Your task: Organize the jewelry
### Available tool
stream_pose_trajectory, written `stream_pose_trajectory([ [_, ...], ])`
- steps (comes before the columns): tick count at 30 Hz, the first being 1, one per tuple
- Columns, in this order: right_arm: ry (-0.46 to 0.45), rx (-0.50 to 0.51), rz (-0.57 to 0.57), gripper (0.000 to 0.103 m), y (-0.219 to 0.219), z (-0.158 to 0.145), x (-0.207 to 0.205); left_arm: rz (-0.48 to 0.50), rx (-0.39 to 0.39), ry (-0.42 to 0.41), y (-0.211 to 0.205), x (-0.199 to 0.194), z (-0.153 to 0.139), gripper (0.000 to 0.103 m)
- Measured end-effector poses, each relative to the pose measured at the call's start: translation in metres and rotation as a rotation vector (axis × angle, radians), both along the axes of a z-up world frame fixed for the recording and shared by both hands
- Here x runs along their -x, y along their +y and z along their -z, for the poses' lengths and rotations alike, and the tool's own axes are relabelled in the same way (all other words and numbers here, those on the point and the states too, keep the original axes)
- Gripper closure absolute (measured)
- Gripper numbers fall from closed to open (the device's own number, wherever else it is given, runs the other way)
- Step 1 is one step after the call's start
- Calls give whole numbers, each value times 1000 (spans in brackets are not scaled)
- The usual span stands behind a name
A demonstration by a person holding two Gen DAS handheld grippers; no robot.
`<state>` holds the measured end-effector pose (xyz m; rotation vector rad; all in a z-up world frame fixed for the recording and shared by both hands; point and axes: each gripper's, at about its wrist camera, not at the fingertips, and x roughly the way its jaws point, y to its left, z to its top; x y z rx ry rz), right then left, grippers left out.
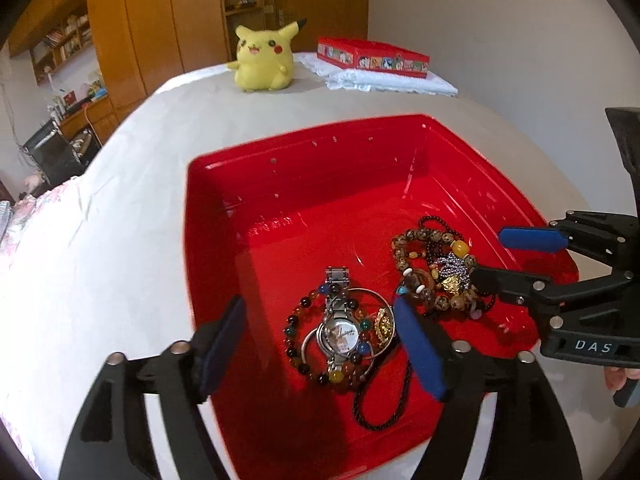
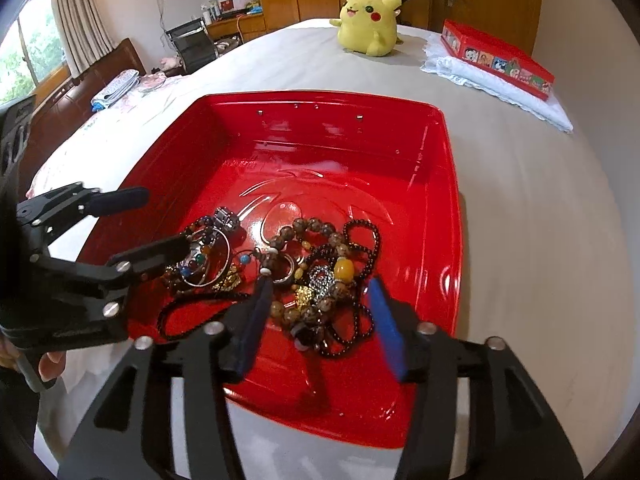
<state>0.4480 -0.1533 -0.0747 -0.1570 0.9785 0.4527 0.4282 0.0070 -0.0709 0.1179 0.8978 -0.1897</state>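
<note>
Hovering over jewelry [image 1: 352, 332] in red tray [image 1: 304, 168] on bed: left hand-held gripper [image 1: 320, 344] and right hand-held gripper [image 2: 320, 320], both apart, clamping nothing.

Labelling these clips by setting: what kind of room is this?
Probably a bedroom: the red tray sits on a sheeted bed, with a wooden wardrobe and plush toy behind.

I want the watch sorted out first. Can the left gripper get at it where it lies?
Probably yes: the left gripper stands open right over the watch, nothing covering it, though a beaded bracelet and bangle lie tangled around it.
</note>
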Motion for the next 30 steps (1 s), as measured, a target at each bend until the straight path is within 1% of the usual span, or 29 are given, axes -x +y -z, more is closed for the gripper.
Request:
stream_pose_trajectory([
  [1,-3,0,5,39,-1,-1,1,-8,-7,-9,0,3,-2,19],
  [2,-6,-5,11,36,-1,-2,4,-17,-13,-18,1,6,-4,16],
  [3,-6,-7,20,29,-2,-3,6,-23,-17,-28,1,9,-7,14],
  [5,-8,-11,22,24,-1,-6,12,-24,-12,-32,3,13,-10,13],
  [7,-25,10,32,14,1,-10,18,-25,-17,-22,3,19,-13,13],
  [10,-68,13,43,12,2,-21,35,-47,-30,-46,7,38,-22,10],
  [12,-102,11,59,6,0,-29,49,-58,-13,-57,12,52,-27,7],
  [13,-125,14,75,5,-1,-34,58,-76,-4,-62,16,62,-31,4],
  [16,-164,31,130,3,-6,-42,80,-110,-14,-80,23,88,-39,4],
  [18,-193,44,168,3,-8,-47,102,-117,0,-102,26,109,-45,4],
  [21,-172,3,186,3,-16,-51,126,-138,9,-123,29,132,-52,4],
  [24,-123,-101,184,3,-30,-55,152,-162,21,-130,32,157,-58,4],
  [26,-98,-115,203,3,-35,-53,163,-167,33,-128,32,170,-60,4],
  [30,-110,1,214,3,-30,-54,186,-181,41,-120,31,190,-65,4],
])
